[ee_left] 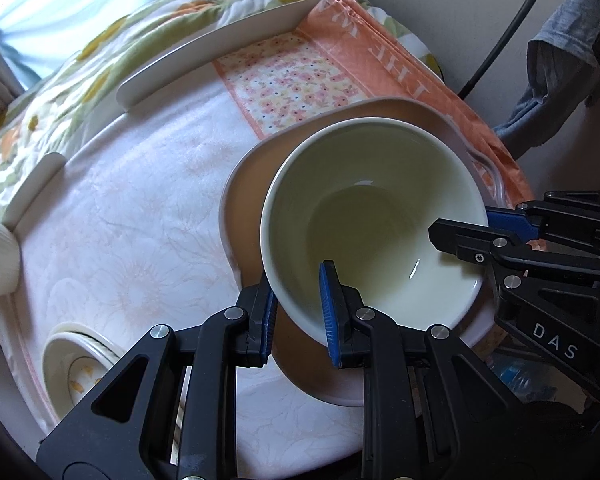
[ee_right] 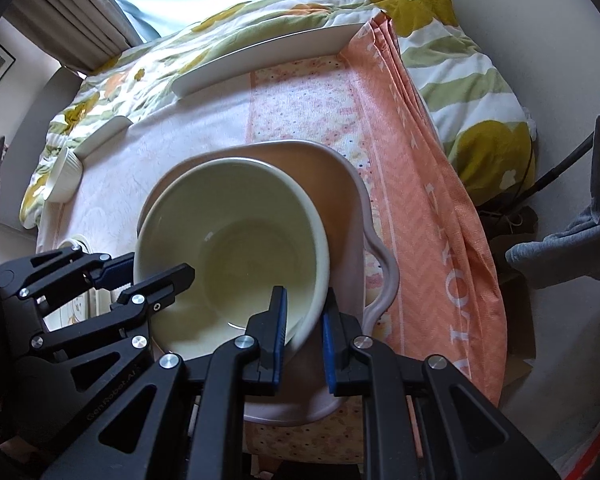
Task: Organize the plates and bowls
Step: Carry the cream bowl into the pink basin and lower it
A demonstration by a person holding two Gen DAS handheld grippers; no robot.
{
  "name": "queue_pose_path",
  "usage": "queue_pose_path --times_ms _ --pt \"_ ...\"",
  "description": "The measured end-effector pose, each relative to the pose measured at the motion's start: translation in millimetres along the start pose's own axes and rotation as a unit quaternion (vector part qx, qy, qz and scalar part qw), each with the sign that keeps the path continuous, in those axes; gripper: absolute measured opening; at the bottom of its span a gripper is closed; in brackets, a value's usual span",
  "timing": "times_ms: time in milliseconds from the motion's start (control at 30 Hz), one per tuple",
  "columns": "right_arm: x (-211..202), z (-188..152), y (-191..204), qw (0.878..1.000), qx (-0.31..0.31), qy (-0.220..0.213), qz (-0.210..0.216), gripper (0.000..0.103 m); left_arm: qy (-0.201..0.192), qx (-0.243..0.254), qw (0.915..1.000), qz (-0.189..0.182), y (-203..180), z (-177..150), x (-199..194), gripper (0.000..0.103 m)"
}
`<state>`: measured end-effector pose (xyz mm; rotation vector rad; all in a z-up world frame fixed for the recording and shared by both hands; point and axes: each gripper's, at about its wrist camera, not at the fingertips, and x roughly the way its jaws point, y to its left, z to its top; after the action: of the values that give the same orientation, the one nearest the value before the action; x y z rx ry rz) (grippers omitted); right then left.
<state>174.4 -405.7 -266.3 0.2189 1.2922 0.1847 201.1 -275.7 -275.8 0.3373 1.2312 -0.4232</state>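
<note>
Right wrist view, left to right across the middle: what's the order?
Small ribbed white cup → cream bowl → pink handled dish → orange cloth → grey sleeve.

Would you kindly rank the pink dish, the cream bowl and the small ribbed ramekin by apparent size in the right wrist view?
1. Pink dish, widest outline.
2. Cream bowl, nearly as large, though it sits nearer the camera.
3. Ribbed ramekin, clearly smallest, though farther away.

Cream bowl, pinkish dish; orange floral cloth; green-yellow flowered quilt
</note>
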Motion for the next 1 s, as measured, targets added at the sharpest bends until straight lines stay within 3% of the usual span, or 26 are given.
queue_pose_path --times_ms 467,733,1000 --pt "-1.5 -1.3 -3.2 1.000 0.012 0.011 0.009 0.015 -0.001 0.032 0.9983 0.050 -13.4 -1.0 -1.7 0.018" --pt "-6.3 -3.8 -6.7 0.999 0.027 0.005 0.028 0.015 0.006 0.023 0.9984 0.052 -10.2 -0.4 0.8 0.018" --pt "-9.6 -6.2 -6.9 0.999 0.031 0.003 0.034 0.015 0.006 0.061 0.9921 0.109 -24.4 -2.1 4.3 0.019"
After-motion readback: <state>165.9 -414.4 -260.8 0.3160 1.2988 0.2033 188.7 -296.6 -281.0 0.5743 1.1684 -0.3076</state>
